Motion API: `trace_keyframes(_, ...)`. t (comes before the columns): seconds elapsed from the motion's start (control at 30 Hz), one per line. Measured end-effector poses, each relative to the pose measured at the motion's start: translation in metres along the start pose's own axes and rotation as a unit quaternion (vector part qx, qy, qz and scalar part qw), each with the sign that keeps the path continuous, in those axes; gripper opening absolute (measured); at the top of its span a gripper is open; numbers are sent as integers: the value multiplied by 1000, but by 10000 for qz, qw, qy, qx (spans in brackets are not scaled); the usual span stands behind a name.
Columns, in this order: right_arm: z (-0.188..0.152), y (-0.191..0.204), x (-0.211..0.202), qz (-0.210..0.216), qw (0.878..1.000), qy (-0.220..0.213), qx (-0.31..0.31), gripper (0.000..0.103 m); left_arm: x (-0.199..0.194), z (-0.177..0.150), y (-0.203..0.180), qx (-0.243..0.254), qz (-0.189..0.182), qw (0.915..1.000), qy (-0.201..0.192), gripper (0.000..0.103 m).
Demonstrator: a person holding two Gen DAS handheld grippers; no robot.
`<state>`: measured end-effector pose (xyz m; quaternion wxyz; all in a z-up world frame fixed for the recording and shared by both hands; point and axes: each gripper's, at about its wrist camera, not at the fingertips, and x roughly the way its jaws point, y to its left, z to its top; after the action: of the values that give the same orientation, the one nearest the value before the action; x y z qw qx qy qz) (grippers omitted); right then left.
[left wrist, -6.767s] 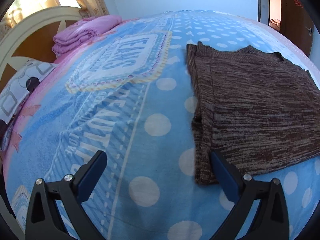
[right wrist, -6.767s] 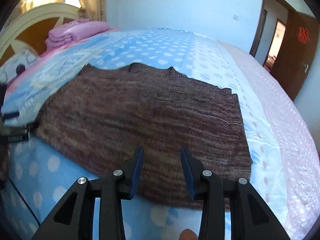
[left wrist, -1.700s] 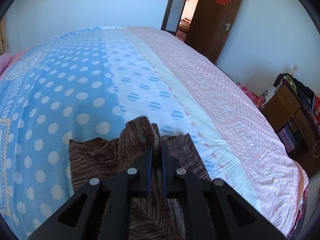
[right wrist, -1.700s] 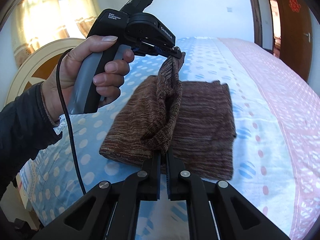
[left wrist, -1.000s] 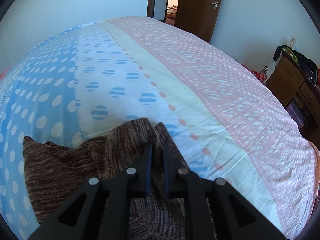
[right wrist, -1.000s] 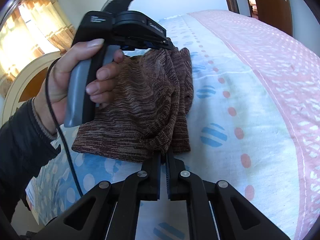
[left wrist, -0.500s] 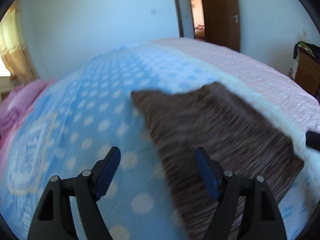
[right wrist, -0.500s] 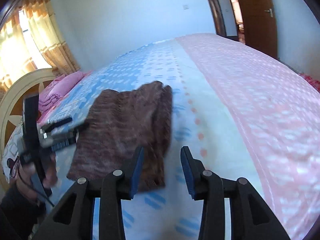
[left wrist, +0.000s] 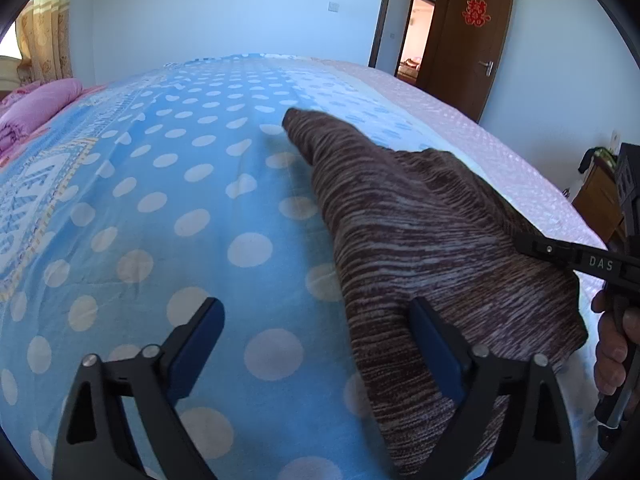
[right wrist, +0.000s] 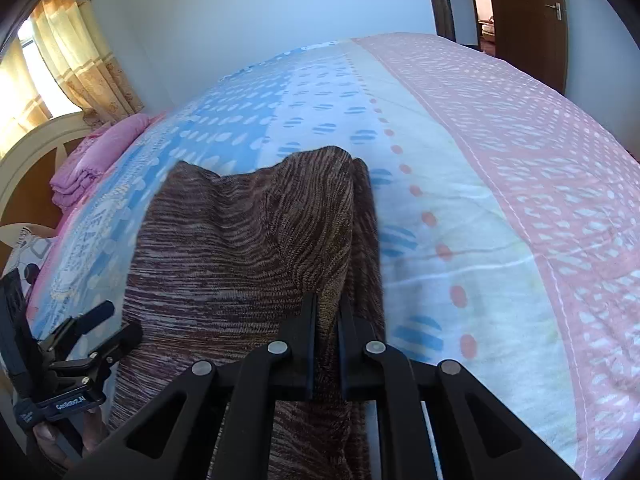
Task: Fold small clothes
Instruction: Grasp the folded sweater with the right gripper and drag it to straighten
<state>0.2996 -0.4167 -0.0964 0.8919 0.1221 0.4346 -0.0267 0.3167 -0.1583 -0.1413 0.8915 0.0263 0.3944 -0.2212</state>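
The near end of the brown knit garment (right wrist: 240, 248) runs off the bottom edge of the right wrist view, behind the right gripper (right wrist: 328, 312). In the left wrist view, the hand (left wrist: 618, 344) at the right edge is cut off. The folded layers underneath are hidden.

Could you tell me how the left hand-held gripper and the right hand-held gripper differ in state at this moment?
The left hand-held gripper has its jaws spread wide, having just been opening, and grips nothing; only an edge of the brown knitted sweater lies between them. The right hand-held gripper has just closed and is pinched shut on a fold of that sweater. Both point down at the bed.
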Motion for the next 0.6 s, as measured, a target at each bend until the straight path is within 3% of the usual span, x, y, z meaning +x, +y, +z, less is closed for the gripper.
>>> trace_keyframes(0.1,6,-2,-1,85,9999,-8,59,8,0,-2,-2,85,12,10000,17,98)
trace_keyframes(0.17,14,4,-7,59,9999,-101,-103,15,0,-3,2,4,-41,10000,25,98)
trace_keyframes(0.2,21,6,-8,28,9997,-168,-156,30,0,-4,5,-59,-102,9999,41,98)
trace_keyframes(0.23,27,6,-8,64,9996,-208,-166,38,1,-4,8,-137,-176,9997,64,98)
trace_keyframes(0.43,81,-8,41,237,9994,195,181,38,7,-5,17,-386,-485,9979,188,98)
trace_keyframes(0.47,86,-10,52,276,9990,292,204,37,6,-5,17,-387,-488,9979,187,99)
trace_keyframes(0.5,88,-11,55,285,9990,272,230,13,6,-5,17,-362,-463,9981,179,99)
trace_keyframes(0.53,89,-10,55,197,9994,216,190,4,6,-5,16,-357,-458,9982,173,99)
trace_keyframes(0.6,89,-5,46,20,10000,15,45,3,6,-5,16,-353,-449,9982,169,99)
